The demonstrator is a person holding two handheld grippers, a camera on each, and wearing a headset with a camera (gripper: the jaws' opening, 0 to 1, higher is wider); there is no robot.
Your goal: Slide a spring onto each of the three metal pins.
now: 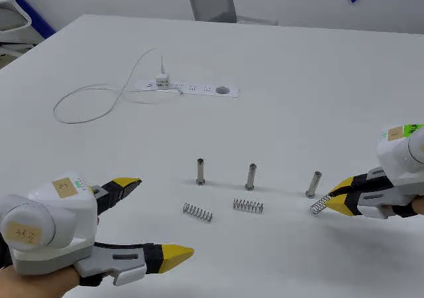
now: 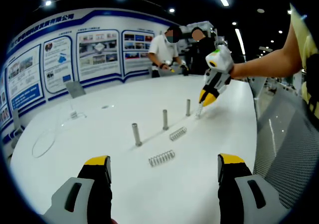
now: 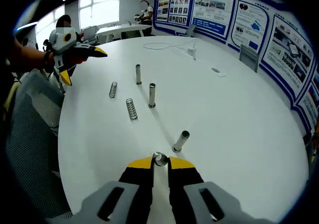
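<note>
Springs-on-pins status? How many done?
None seated: left pin, middle pin and right pin all stand bare. In hand: right gripper is shut on the third spring, its end by the right pin. Left: that one plus the left loose spring and middle loose spring lying on the table; left gripper open, empty.
</note>
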